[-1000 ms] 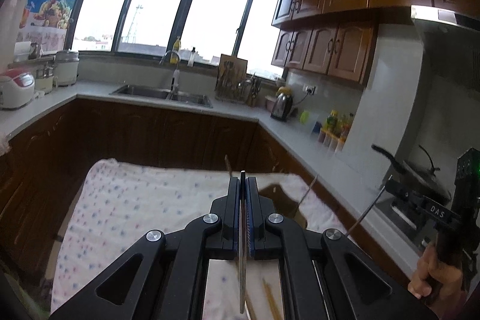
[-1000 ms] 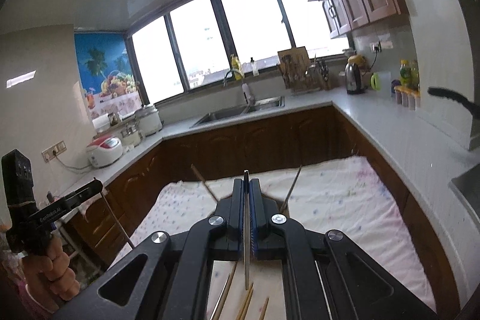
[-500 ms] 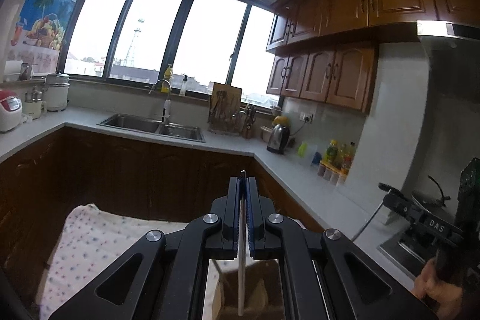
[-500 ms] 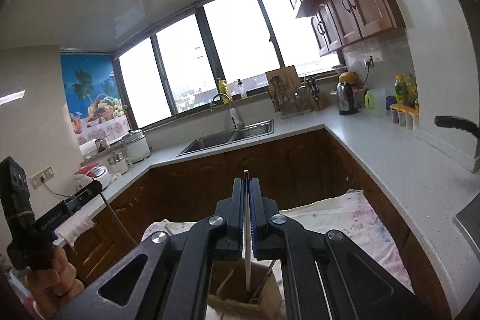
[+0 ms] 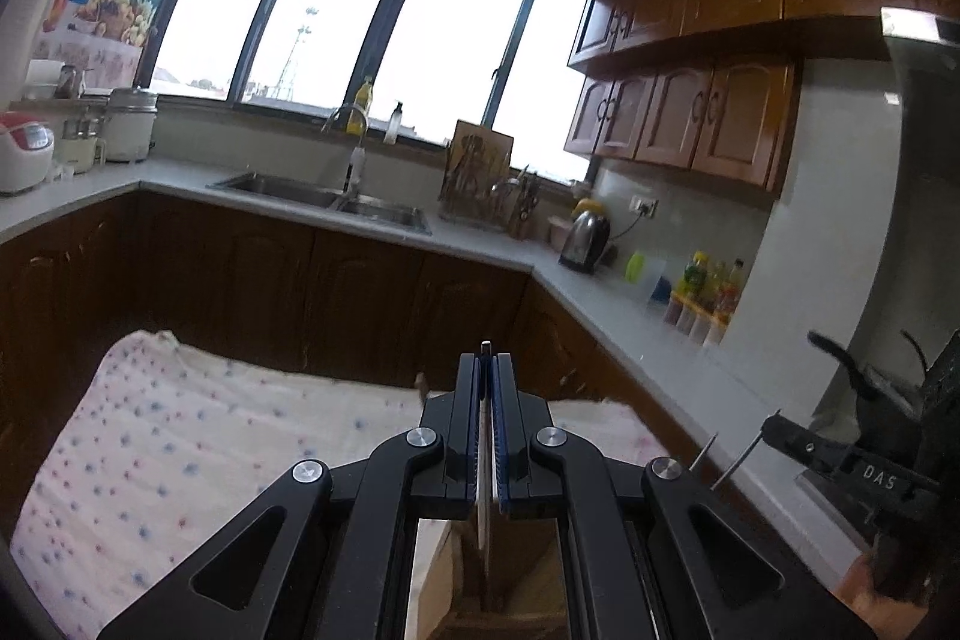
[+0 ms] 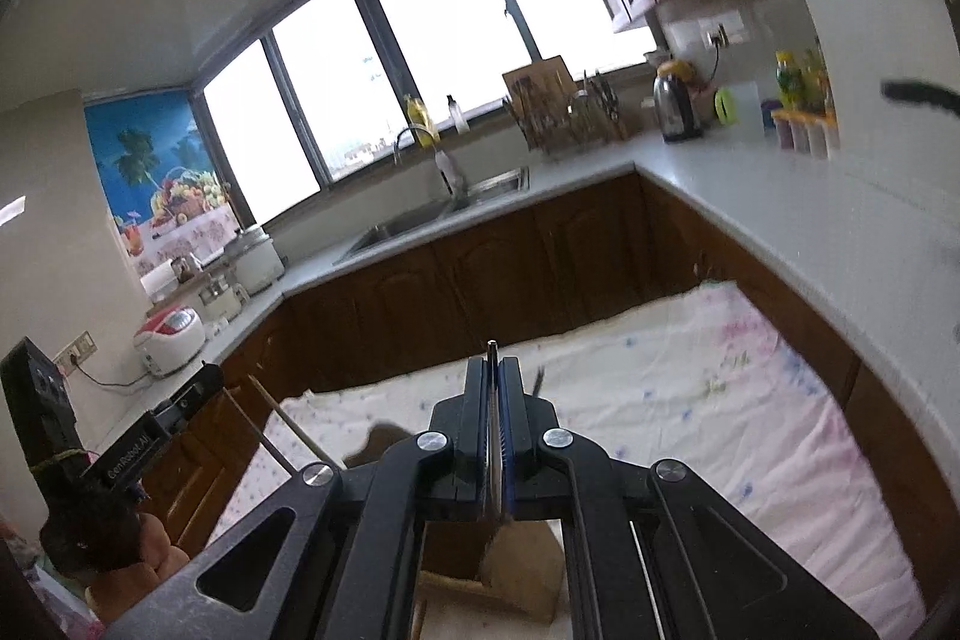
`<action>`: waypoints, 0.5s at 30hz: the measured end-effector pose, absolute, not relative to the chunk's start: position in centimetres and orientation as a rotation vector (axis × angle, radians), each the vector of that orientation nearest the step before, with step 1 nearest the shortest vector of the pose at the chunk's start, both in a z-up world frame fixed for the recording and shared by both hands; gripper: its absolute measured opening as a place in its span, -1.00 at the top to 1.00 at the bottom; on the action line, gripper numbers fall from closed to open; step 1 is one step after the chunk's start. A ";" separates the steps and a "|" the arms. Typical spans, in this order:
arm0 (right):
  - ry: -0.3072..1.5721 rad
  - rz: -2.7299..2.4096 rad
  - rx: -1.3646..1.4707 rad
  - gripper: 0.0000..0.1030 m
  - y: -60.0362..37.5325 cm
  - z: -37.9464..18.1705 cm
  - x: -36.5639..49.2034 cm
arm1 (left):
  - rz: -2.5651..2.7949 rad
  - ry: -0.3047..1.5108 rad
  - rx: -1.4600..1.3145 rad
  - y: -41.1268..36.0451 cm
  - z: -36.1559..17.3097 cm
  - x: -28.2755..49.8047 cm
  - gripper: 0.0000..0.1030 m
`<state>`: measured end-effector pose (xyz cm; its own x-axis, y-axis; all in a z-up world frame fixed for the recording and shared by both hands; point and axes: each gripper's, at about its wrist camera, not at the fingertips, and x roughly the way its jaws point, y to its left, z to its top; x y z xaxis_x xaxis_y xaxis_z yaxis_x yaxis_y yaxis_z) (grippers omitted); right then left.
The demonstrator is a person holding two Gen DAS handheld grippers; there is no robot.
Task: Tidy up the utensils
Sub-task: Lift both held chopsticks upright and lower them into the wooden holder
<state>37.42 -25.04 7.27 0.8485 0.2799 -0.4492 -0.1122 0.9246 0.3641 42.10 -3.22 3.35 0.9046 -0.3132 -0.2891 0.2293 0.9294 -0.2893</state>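
Note:
My left gripper [image 5: 486, 367] is shut on a thin metal chopstick [image 5: 483, 514]. The chopstick hangs down between the jaws into a brown box [image 5: 456, 586] directly below. In the right wrist view my right gripper [image 6: 493, 370] is likewise shut on a thin chopstick [image 6: 495, 496], whose lower end dips over the same compartmented box [image 6: 522, 574]. Each gripper shows in the other's view: the right gripper [image 5: 771, 427] at the right edge, the left gripper [image 6: 213, 382] at the left edge above a hand [image 6: 150, 568]. The box's inside is mostly hidden by the gripper bodies.
The box stands on a table under a dotted white cloth [image 5: 150, 460]. Dark wood cabinets and a grey counter [image 5: 600, 292] wrap around behind it, with a sink [image 5: 336, 202], a kettle [image 5: 585, 232] and bottles. A pan handle [image 5: 840, 352] juts out at the right.
Both grippers have moved forward and sunk. The loose chopsticks on the cloth have dropped out of sight and the box now lies under both grippers. Both stay shut on their chopsticks.

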 end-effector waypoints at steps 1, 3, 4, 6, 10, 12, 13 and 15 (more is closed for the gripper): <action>0.527 0.210 0.339 0.93 -25.0 6.9 37.5 | -0.285 0.346 -0.251 -3.4 2.7 42.5 0.96; 0.534 0.202 0.339 0.93 -25.0 6.3 37.5 | -0.277 0.354 -0.250 -3.6 2.6 42.5 0.96; 0.535 0.198 0.339 0.93 -25.1 6.3 37.5 | -0.278 0.365 -0.246 -3.8 2.1 43.0 0.96; 0.539 0.195 0.343 0.93 -25.3 6.2 37.6 | -0.275 0.382 -0.240 -3.6 2.3 43.0 0.96; 0.546 0.190 0.337 0.93 -25.3 6.3 37.6 | -0.270 0.395 -0.251 -3.1 2.5 43.0 0.94; 0.547 0.189 0.339 0.93 -25.1 6.4 37.6 | -0.268 0.402 -0.253 -2.9 2.9 43.0 0.94; 0.548 0.189 0.340 0.93 -25.1 6.4 37.8 | -0.267 0.403 -0.249 -3.1 3.0 43.3 0.94; 0.550 0.187 0.340 0.93 -25.1 6.3 37.9 | -0.268 0.401 -0.245 -2.6 3.2 42.7 0.94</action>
<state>37.85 -25.08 6.33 0.8377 0.2636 -0.4784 -0.0835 0.9273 0.3648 42.71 -2.56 3.18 0.8862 -0.3035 -0.3500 0.2074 0.9355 -0.2862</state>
